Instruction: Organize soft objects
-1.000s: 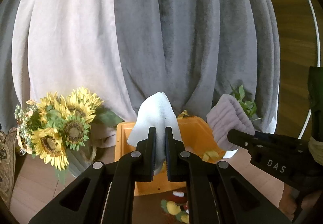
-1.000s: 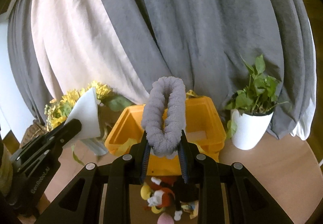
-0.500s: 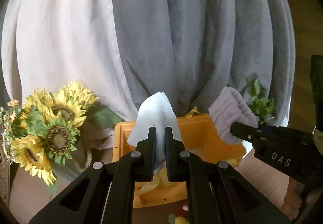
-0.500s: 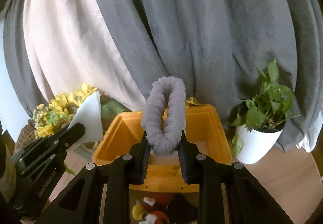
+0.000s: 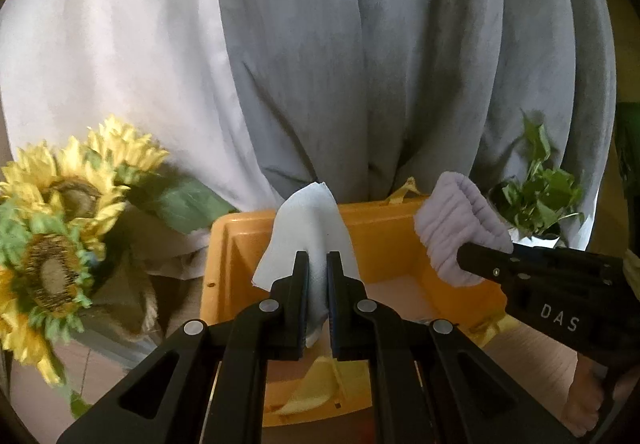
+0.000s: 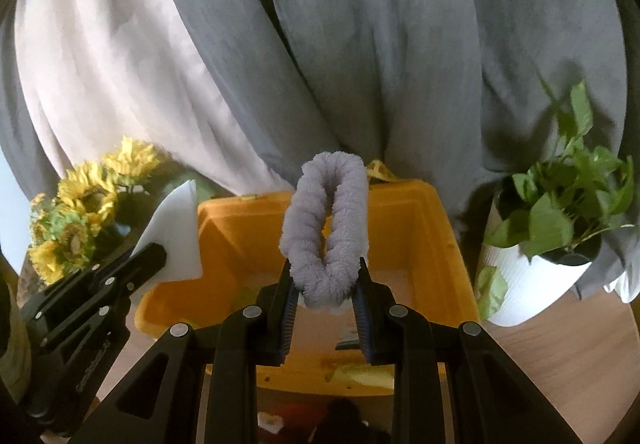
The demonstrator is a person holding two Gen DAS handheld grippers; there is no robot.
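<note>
My left gripper (image 5: pixel 317 264) is shut on a folded white cloth (image 5: pixel 308 228) and holds it above the near side of a yellow bin (image 5: pixel 384 244). My right gripper (image 6: pixel 324 272) is shut on a fuzzy lilac-grey sock (image 6: pixel 326 224) that stands up in a loop over the same yellow bin (image 6: pixel 420 240). The sock (image 5: pixel 456 228) and right gripper (image 5: pixel 464 256) show at the right of the left wrist view. The white cloth (image 6: pixel 176 240) and left gripper (image 6: pixel 154 250) show at the left of the right wrist view. A yellow cloth (image 5: pixel 320 384) lies inside the bin.
A sunflower bouquet (image 5: pixel 60 236) stands left of the bin. A potted green plant in a white pot (image 6: pixel 552 244) stands to its right. Grey and pale curtains (image 6: pixel 360 64) hang behind. Plush toys (image 6: pixel 312 420) lie on the wooden table before the bin.
Both grippers have moved forward toward the bin with their cloth and sock; the bin now looks larger and the plush toys have slid to the bottom edge.
</note>
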